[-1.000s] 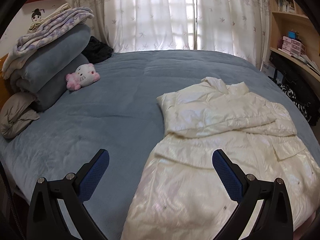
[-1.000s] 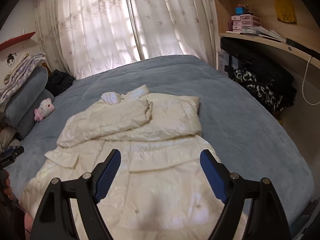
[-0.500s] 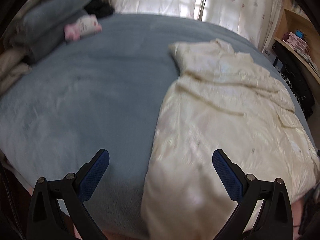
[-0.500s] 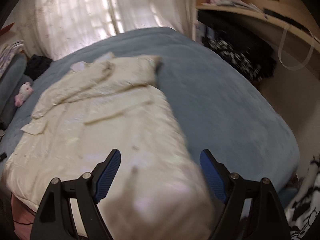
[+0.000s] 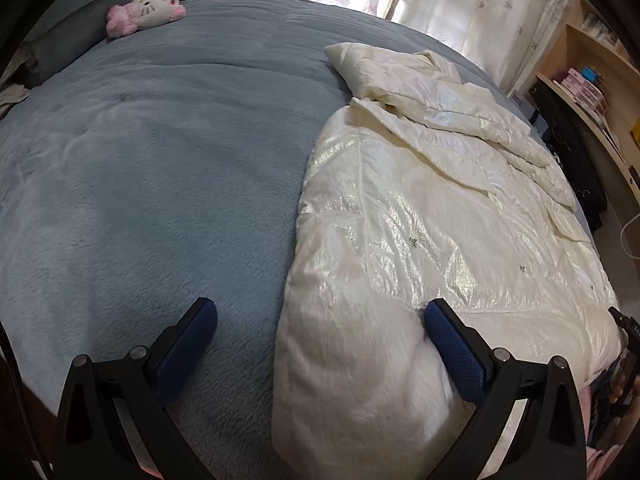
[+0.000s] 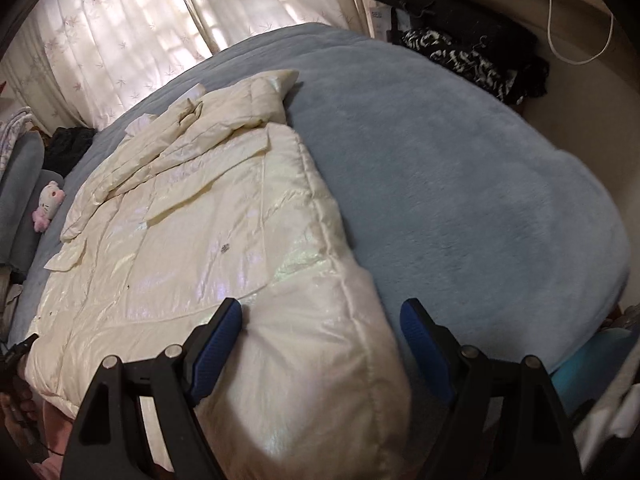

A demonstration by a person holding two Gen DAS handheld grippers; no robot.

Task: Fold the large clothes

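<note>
A long shiny cream padded coat lies flat on the blue-grey bed, sleeves folded across its upper part. It also shows in the right wrist view. My left gripper is open, its jaws straddling the coat's near left hem corner. My right gripper is open, straddling the coat's near right hem corner on the bed.
A pink and white plush toy lies at the bed's far left by grey pillows. Curtains hang behind the bed. Dark clothes and wooden shelves stand on the right.
Both grippers have dropped down and forward to the coat's near hem, the left to its left corner, the right to its right corner. Both stay open.
</note>
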